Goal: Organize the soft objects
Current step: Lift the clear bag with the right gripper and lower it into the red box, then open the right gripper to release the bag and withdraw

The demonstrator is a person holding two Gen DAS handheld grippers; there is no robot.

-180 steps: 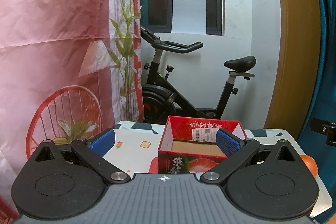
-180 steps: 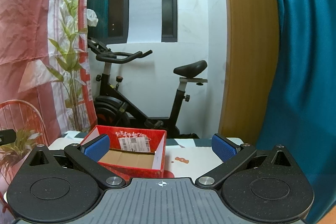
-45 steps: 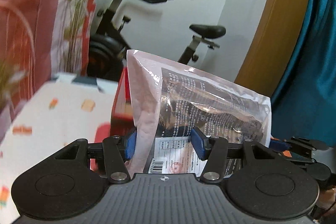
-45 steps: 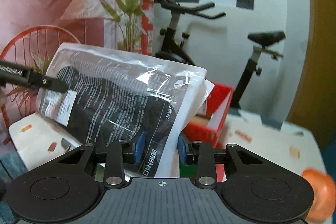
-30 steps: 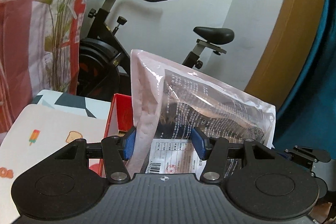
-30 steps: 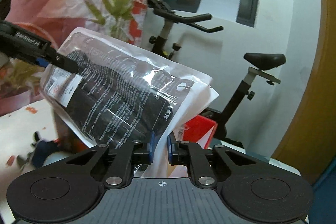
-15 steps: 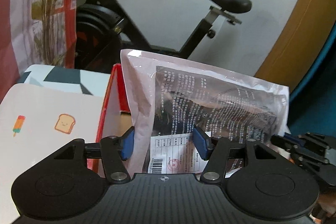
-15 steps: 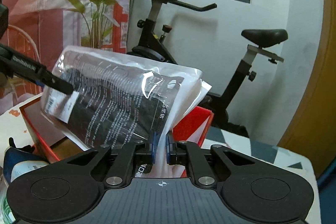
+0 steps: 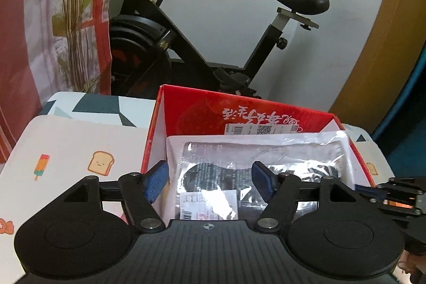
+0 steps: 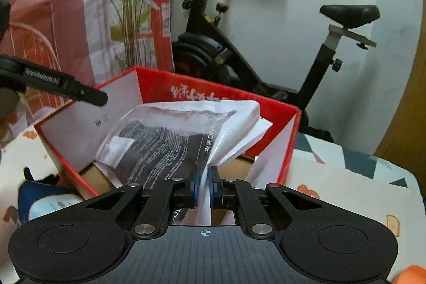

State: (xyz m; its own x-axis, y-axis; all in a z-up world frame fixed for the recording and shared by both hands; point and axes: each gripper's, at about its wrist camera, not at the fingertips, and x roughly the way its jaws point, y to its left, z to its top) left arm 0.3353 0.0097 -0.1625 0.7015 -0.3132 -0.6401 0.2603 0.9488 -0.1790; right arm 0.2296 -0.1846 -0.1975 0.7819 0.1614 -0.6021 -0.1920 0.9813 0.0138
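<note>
while the red box (image 9: 266,108) stood open on the patterned tablecloth (image 9: 66,145), a clear plastic packet (image 9: 255,151) of dark fabric lay inside it, leaning on the far wall. the right gripper (image 10: 203,188) pinched the packet's near edge between pressed-together pads. the left gripper (image 9: 210,177) hung over the box with its jaws opening, the packet beneath them but clear of the blue pads (image 9: 157,177). the packet's print was too small to read. only the right view showed cardboard (image 10: 101,182) on the box floor and a blue item (image 10: 34,193) beside the box, partly cut off.
</note>
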